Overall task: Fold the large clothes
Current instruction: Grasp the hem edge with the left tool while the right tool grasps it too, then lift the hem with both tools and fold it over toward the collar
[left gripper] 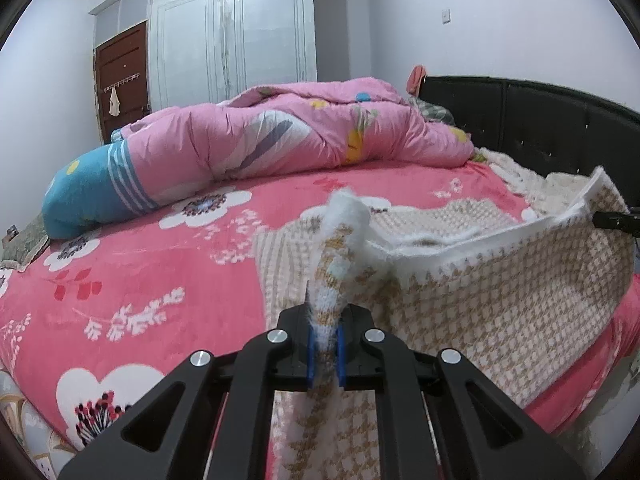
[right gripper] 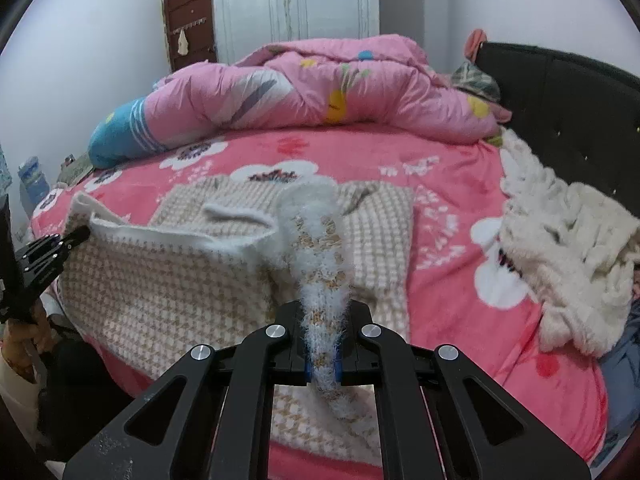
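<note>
L gripper (left gripper: 325,354) pinched sweater (left gripper: 500,300) hem | R gripper (right gripper: 323,356) pinched same hem at 3 o'clock | knit soft, floppy, prob. light; grip hem corners

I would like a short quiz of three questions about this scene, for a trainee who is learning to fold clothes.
1. True or false: both grippers are shut on the beige-and-white houndstooth knit garment.
2. Which lies at the far side of the pink floral bedsheet? A) pink patterned quilt B) suitcase C) laptop
3. Fill in: the fluffy cream-white garment lies beside the black padded ____.

Key: 1. True; the left gripper and right gripper each pinch a bunched edge. 2. A, the pink patterned quilt. 3. headboard.
</note>
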